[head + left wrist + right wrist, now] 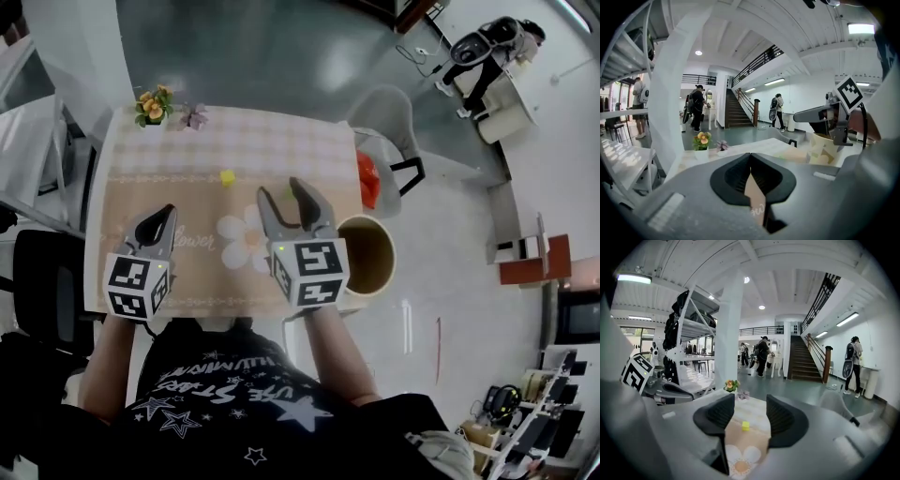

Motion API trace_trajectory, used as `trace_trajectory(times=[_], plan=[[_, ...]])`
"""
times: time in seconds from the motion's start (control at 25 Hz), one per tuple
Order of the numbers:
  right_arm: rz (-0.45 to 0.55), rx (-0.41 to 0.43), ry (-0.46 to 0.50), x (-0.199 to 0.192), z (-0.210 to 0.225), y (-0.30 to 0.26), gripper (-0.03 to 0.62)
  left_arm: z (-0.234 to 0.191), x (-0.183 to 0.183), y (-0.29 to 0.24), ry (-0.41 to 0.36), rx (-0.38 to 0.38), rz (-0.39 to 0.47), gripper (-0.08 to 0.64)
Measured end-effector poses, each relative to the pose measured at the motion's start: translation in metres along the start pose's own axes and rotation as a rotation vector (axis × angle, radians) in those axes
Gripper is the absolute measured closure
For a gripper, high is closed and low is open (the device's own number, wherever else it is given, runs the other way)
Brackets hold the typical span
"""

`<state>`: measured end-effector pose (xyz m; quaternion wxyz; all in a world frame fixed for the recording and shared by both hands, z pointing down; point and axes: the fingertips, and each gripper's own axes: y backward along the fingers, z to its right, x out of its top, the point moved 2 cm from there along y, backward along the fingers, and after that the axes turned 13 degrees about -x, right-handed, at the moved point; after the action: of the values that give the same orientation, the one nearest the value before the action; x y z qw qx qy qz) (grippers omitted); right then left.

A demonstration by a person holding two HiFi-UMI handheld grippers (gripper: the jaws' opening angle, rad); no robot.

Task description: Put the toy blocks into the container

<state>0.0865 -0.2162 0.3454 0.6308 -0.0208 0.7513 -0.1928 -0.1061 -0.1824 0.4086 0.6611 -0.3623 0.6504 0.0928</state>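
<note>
Jaws apart with nothing between them, the right gripper hangs above the table and looks straight along its opening at a small yellow block, which sits on the cloth ahead, well short of the pads. Seen from the head view, the same block lies farther across the table than either tool, between the lines of the two. The left gripper has its jaws pressed together at the tips and carries nothing. The block is a small cube with no long side to favour, so the right gripper, already wide and lined up, looks the likelier one to reach forward and down for it. The container waits just to that gripper's right, at the table's near corner, a short carry away
</note>
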Motion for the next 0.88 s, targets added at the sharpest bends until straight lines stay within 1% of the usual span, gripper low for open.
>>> trace_trajectory(times=[0.16, 0.32, 0.56, 0.88], plan=[[-0.069, 0.016, 0.003, -0.021, -0.036, -0.039, 0.376, -0.037, -0.016, 0.008, 0.024, 0.016, -0.031, 0.551], [-0.144, 0.013, -0.006, -0.047, -0.056, -0.073, 0.376, -0.067, -0.031, 0.007, 0.044, 0.023, -0.058, 0.551], [-0.243, 0.003, -0.005, -0.083, -0.070, -0.115, 0.376, -0.093, -0.046, -0.002, 0.069, 0.009, -0.085, 0.551], [-0.369, -0.010, 0.012, -0.129, -0.074, -0.160, 0.376, -0.109, -0.068, -0.018, 0.102, -0.012, -0.132, 0.551]])
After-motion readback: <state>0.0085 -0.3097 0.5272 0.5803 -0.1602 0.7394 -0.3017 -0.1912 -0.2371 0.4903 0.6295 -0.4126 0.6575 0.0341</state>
